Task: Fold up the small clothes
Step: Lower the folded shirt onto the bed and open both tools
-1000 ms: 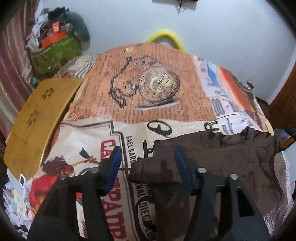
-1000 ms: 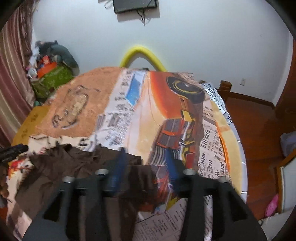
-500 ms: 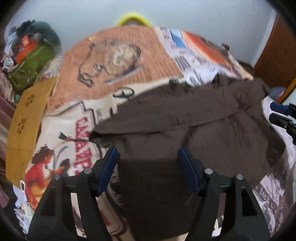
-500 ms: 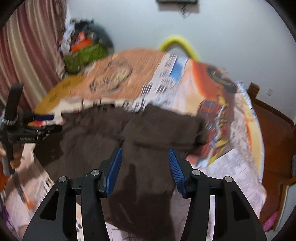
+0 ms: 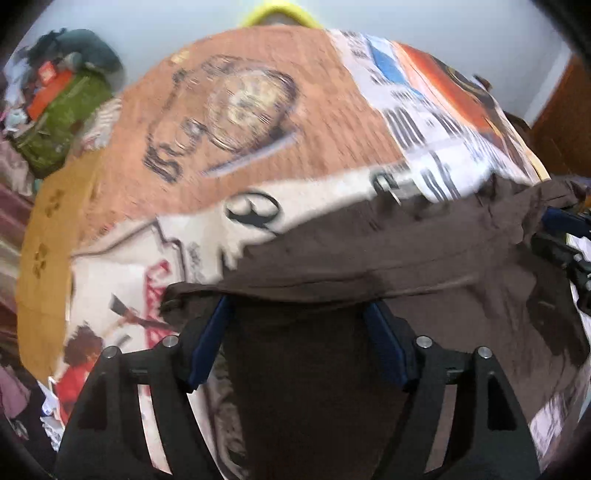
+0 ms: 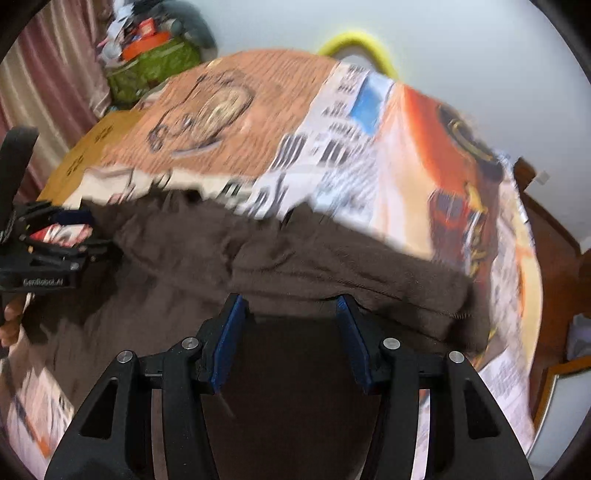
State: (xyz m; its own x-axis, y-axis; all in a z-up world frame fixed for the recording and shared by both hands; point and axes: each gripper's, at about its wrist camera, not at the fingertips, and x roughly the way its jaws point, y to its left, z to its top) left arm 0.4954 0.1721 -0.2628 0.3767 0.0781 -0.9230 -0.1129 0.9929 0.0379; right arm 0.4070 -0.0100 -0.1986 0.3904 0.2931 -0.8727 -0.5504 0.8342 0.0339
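Change since earlier, left wrist view: brown garment lay a second ago as a small bunched fold to the right of the jaws; now it spreads wide over the bed, its near part running under and between the blue pads.
Left gripper: jaws have just been opening and now stand wide; cloth lies between them, but neither pad presses on it, so it reads as let go.
Meaning for the task: judged, the garment has been laid out flat and released, ready for the first fold; no fold is made yet.
Surroundings, left wrist view: printed bedspread bare beyond the garment; yellow-brown cushion at the left edge; green bag heaped with clutter in the far corner; yellow hoop behind the bed.
Change since earlier, right wrist view: garment was a loose heap to the left a second ago; now it is drawn across the whole near edge of the bed, with a thick rolled edge just ahead of the pads.
Right gripper: jaws part-open; dark cloth fills the gap, but blur and shadow prevent telling whether the pads grip it.
Other tool seen here: left gripper at the far left, over the garment's other end, a hand beneath it.
Obstacles: none on the bedspread; the rolled, wrinkled far edge may need smoothing first.
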